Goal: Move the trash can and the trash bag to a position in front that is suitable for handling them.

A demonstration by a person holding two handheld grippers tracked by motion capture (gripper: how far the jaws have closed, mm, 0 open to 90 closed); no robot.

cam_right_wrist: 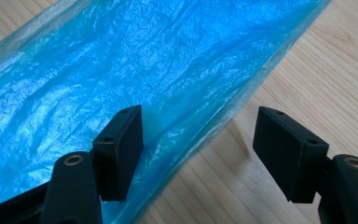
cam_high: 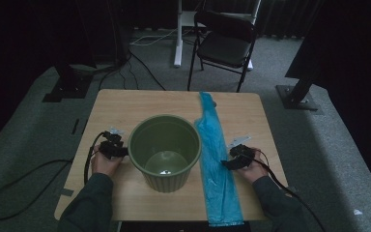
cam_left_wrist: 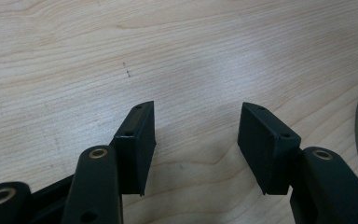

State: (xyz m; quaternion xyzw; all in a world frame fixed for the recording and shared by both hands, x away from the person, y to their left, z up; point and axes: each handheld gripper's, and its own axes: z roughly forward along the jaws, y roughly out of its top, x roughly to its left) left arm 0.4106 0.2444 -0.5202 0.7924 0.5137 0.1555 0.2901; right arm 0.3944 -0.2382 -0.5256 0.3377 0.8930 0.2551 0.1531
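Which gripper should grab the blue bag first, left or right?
Right. The right gripper is open, straddling the blue bag edge. The left gripper is open over bare table, with the green bin between.

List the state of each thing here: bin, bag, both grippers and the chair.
Green bin: upright on the table, no liner, nothing much inside.
Blue bag: flat, stretched along the table right of the bin, its near end over the edge.
Left gripper: open, nothing between its fingers, over bare wood.
Right gripper: open, straddling the bag's edge.
Folding chair: unfolded, unoccupied, beyond the table.
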